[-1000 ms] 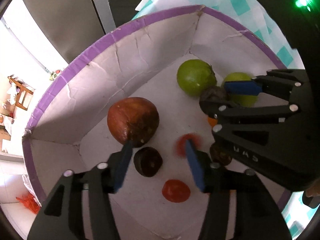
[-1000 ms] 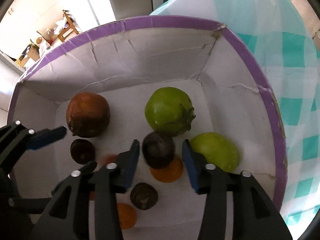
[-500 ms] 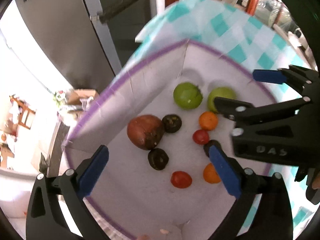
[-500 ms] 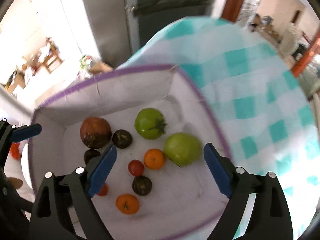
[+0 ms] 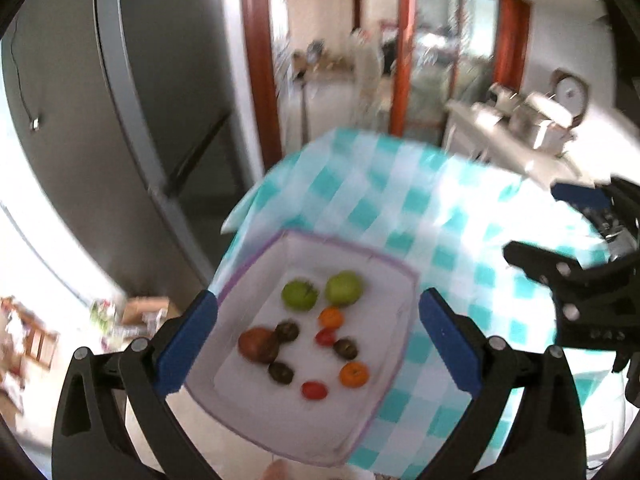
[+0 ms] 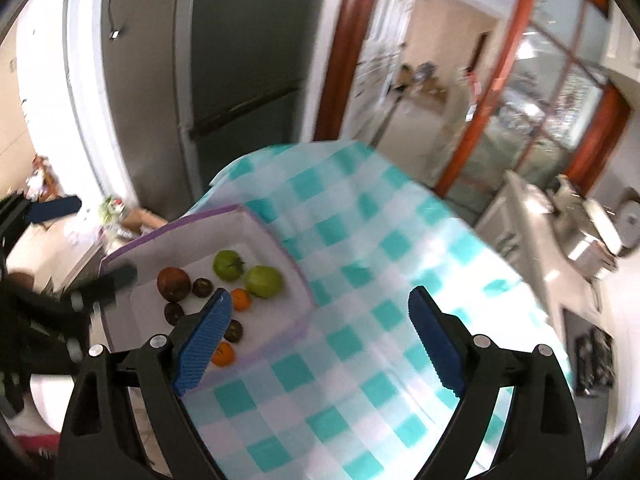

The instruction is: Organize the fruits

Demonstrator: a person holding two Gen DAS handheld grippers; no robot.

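Both the left gripper [image 5: 318,344] and the right gripper [image 6: 318,338] hold their fingers spread wide and empty. The fruits [image 5: 304,330] lie in the purple-rimmed box [image 5: 394,364] between the left fingers, left of the right fingers, on the checked tabletop [image 6: 360,280].

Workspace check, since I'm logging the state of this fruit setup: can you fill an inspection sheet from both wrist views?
Surface: table under a teal-and-white checked cloth; bare cloth to the right of the box.
Job's things: white box with purple rim holding two green fruits, one large brown fruit, three small dark fruits, two orange fruits, two small red ones; all loose on the box floor, none gripped.
Clutter: nothing seen on the cloth.
Grippers: left gripper and right gripper both above the table, jaws wide open, empty.
Cables: thin wire on the grey fridge.
Surroundings: red-framed glass doors, counter with appliances, blurred.
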